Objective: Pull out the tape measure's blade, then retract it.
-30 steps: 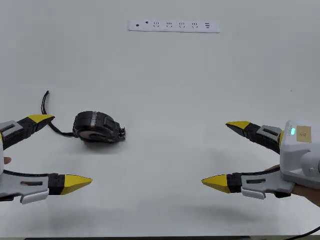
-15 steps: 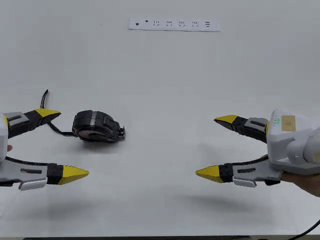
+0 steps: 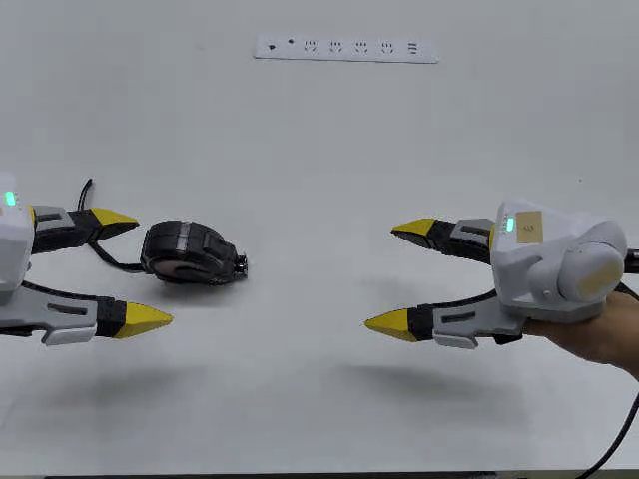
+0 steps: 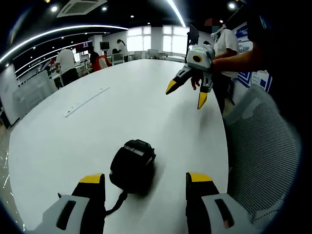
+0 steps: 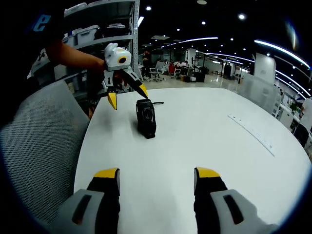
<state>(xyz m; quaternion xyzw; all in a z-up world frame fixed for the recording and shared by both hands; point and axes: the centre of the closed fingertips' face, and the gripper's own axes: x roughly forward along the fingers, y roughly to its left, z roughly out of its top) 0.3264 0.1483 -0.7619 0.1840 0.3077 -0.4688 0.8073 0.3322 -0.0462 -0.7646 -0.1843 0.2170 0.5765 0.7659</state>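
A black tape measure [image 3: 190, 253] lies on the white table [image 3: 319, 140] at the left, its blade tip facing right and a black wrist strap [image 3: 95, 239] trailing left. My left gripper [image 3: 135, 267] stands open just left of it, its yellow-tipped jaws reaching toward the case without touching. In the left gripper view the tape measure [image 4: 132, 165] sits just ahead of the open left gripper [image 4: 146, 178]. My right gripper [image 3: 399, 276] is open at the right, well away from the tape measure [image 5: 146, 117], which lies far ahead of the right gripper [image 5: 156, 173] in its own view.
A white power strip [image 3: 345, 49] lies flat at the table's far edge. A mesh chair back [image 5: 44, 161] stands beside the table. People and shelves are in the background of both gripper views.
Both grippers have moved inward: the left toward the tape measure, the right leftward across the table. The tape measure has not moved.
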